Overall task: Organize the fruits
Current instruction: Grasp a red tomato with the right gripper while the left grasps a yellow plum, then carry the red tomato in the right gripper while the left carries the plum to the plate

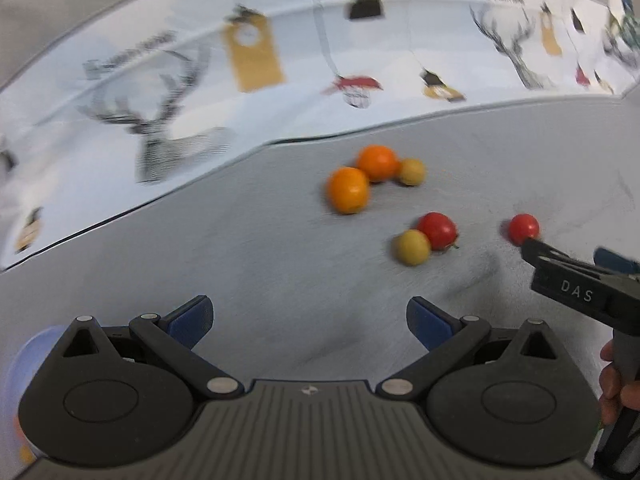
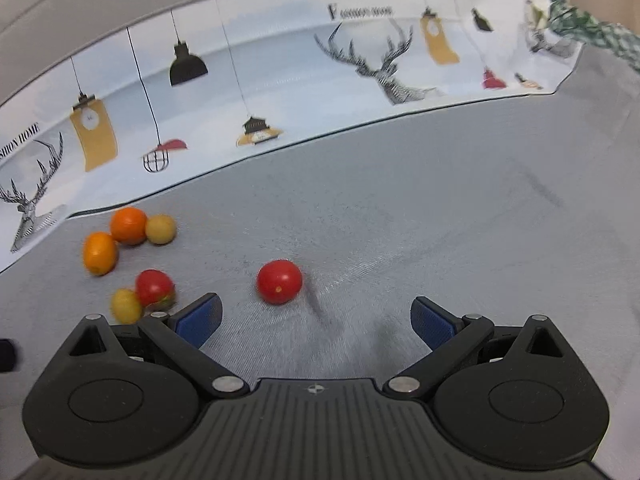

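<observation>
Two oranges (image 1: 348, 190) (image 1: 377, 162) and a yellow-green fruit (image 1: 412, 172) lie together on the grey table. Nearer lie a red tomato (image 1: 438, 230) touching another yellow-green fruit (image 1: 412, 246). A lone red tomato (image 1: 523, 228) lies to the right; in the right wrist view this tomato (image 2: 279, 282) sits just ahead of my open, empty right gripper (image 2: 316, 320), left of centre. My left gripper (image 1: 310, 320) is open and empty, well short of the fruits. The right gripper's body (image 1: 568, 280) shows in the left wrist view beside the lone tomato.
A white backdrop (image 2: 280, 80) printed with deer and lamps runs along the table's far edge. A bluish round container (image 1: 20, 360) shows at the far left behind my left gripper. Green checked cloth (image 2: 592, 32) lies at the far right.
</observation>
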{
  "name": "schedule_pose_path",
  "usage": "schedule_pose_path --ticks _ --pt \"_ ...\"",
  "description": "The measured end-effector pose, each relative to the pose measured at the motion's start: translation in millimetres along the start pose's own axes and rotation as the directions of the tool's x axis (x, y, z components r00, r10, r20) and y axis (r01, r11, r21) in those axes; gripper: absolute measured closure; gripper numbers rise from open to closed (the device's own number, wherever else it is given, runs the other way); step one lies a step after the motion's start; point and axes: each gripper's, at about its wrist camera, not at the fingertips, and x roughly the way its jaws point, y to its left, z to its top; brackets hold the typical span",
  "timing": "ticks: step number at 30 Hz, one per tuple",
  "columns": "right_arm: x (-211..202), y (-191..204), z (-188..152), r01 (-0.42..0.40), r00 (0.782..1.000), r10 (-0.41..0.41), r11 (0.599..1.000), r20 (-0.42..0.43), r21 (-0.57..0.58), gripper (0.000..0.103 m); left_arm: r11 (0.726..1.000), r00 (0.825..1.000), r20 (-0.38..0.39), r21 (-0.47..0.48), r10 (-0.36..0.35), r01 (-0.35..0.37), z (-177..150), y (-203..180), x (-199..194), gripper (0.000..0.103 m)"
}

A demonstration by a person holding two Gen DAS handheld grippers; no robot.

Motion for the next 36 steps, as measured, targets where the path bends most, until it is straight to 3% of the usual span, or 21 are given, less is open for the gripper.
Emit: schedule_pose_path --ticks 9,13,15,16,17,18,20,21,23,29,36 --pt "44.9 10.1 4.3 0.018 1.0 -0.021 0.993 -0.023 -0.116 0.001 0.99 0.995 -0.009 0.101 -0.1 0.1 24.8 -29.8 61.9 0.0" --pt "50.2 12.9 4.9 0.032 0.999 -0.032 0.99 0.0 -0.137 0.001 0.99 0.995 -0.027 0.097 -0.099 0.101 28.8 -28.3 77.8 0.001" --pt "49.4 14.2 4.3 0.04 0.999 -0.039 0.988 0.007 -0.147 0.004 0.99 0.992 -0.016 0.072 -0.124 0.125 29.1 -24.2 75.8 0.014" --pt "48.3 14.7 4.0 0.037 0.999 -0.036 0.988 0.009 -0.15 0.008 0.99 0.992 0.002 0.072 -0.122 0.122 29.2 -24.0 72.0 0.036" --pt "45.5 16.0 3.7 0.03 0.999 -0.028 0.987 0.017 -0.158 0.023 0.989 0.993 0.021 0.093 -0.12 0.118 29.3 -26.2 67.9 0.066" --pt "42.5 19.2 3.1 0.029 0.999 -0.024 0.984 0.028 -0.177 0.047 0.987 0.992 0.024 0.111 -0.122 0.119 29.3 -28.4 65.5 0.071" --pt "37.6 28.2 -0.4 -0.002 0.999 0.011 0.972 0.038 -0.233 0.066 0.986 0.992 0.032 0.119 -0.123 0.119 28.3 -30.0 62.5 0.072" --pt "36.6 32.8 -2.2 0.006 0.999 0.007 0.965 0.047 -0.263 0.071 0.985 0.992 0.038 0.124 -0.122 0.117 27.2 -30.5 61.0 0.072" --pt "34.7 34.8 -2.2 0.007 0.999 0.008 0.961 0.054 -0.276 0.071 0.986 0.993 0.046 0.132 -0.104 0.097 24.6 -31.4 57.7 0.072" --pt "33.9 16.8 6.3 0.003 0.997 0.009 0.986 0.071 -0.167 0.072 0.993 0.995 0.052 0.092 -0.084 0.079 12.0 -17.9 32.0 0.072" --pt "23.5 8.9 7.9 0.015 0.99 0.002 0.992 0.139 -0.123 0.072 1.0 0.998 0.061 -0.012 -0.025 0.026 -16.0 7.2 -25.4 0.072"
